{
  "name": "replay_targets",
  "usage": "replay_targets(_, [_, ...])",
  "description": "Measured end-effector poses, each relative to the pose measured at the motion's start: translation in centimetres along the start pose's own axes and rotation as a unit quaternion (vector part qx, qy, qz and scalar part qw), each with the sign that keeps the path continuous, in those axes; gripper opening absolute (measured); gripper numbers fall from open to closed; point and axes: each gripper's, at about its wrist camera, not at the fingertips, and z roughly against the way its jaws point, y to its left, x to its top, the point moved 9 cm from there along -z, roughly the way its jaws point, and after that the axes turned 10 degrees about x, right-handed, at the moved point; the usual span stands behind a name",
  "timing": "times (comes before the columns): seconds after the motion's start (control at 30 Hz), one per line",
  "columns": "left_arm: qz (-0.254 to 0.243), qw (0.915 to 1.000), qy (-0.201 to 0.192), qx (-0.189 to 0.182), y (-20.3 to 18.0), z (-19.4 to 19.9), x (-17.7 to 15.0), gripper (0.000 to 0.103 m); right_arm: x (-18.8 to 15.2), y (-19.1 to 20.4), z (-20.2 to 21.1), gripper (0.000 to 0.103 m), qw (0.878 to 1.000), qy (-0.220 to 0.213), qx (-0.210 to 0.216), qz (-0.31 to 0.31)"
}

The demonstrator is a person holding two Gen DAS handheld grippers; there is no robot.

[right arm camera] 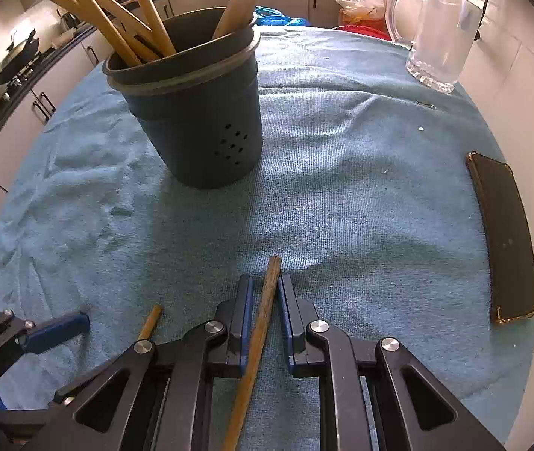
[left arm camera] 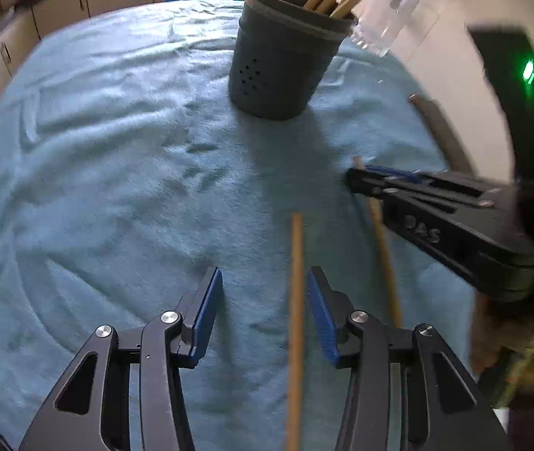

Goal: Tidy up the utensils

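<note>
blue towel [right arm camera: 342, 173] under both sticks, whose lower ends are cut off.

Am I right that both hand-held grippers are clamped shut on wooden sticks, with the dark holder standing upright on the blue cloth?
Not quite. Only the right hand-held gripper clamps a wooden stick. The left wrist view shows the left hand-held gripper open, its stick lying loose between the jaws. The dark holder does stand upright on the blue cloth.
</note>
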Motion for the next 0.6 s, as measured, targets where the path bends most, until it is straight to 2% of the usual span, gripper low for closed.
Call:
replay_targets(0.07, [-0.002,0.9999,-0.008,-0.010,-0.2,0.4,-0.1,0.045,0.0,-0.2,0.0,0.014,1.000,-0.002,0.010,-0.003])
replay_targets(0.2, [-0.042,0.9986,-0.010,0.030,-1.0,-0.4,-0.3,0.045,0.1,-0.3,0.0,0.011,1.000,-0.001,0.015,-0.002])
replay_targets(0.27, [-0.064,0.9969,-0.009,0.045,-1.8,-0.6,-0.1,0.039,-0.1,-0.3,0.0,0.010,1.000,0.001,0.013,0.004])
replay_targets(0.33, [-0.078,0.9950,-0.011,0.062,-2.2,-0.7,0.3,0.020,-0.4,-0.4,0.2,0.008,1.000,0.006,0.014,0.007])
replay_targets(0.37, [-0.084,0.9942,-0.012,0.066,-2.4,-0.8,0.4,0.015,-0.6,-0.5,0.3,0.008,1.000,0.009,0.016,0.009])
replay_targets(0.4, [-0.088,0.9939,-0.010,0.065,-2.5,-0.9,0.5,0.006,-0.8,-0.6,0.4,0.008,1.000,0.013,0.018,0.007])
replay_targets(0.6, [-0.067,0.9967,-0.007,0.045,-2.4,-1.1,1.5,0.006,-0.5,-1.2,0.2,0.008,0.999,0.016,0.027,-0.010])
